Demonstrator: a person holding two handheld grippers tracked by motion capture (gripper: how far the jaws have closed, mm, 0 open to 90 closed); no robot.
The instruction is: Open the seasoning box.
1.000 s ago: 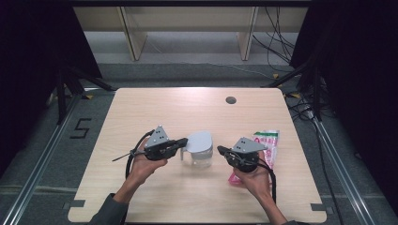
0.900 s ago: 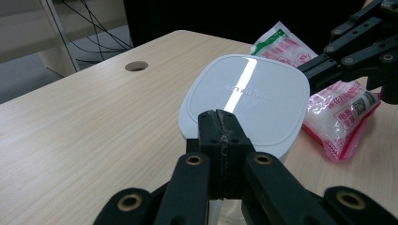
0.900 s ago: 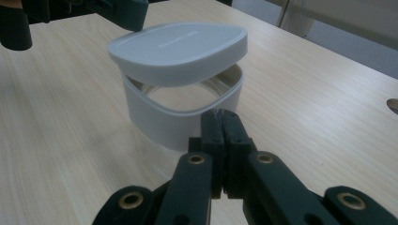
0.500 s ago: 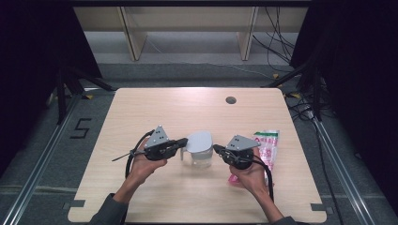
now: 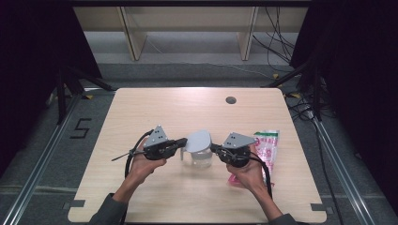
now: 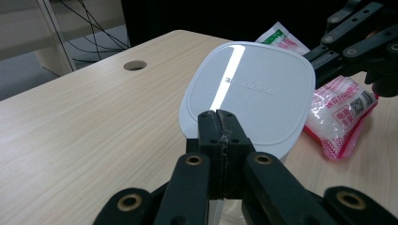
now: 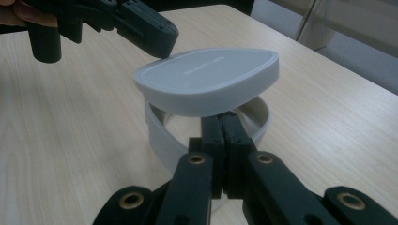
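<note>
Both tools pinched shut: left tool (image 6: 219, 123) on lid (image 6: 248, 91) (tilted), right tool (image 7: 220, 123) on container (image 7: 162, 133) rim.

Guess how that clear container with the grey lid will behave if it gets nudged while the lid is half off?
The container looks like thin clear plastic and seems empty, so it is probably light and apt to slide on the smooth table. The lid sits tilted above the rim, likely rigid. The left gripper and right gripper flank it, which may steady it.

The right gripper (image 5: 215, 148) is closing in on the container (image 5: 199, 157) from the table's right edge, while the white lid (image 5: 199, 139) is tilting up.
</note>
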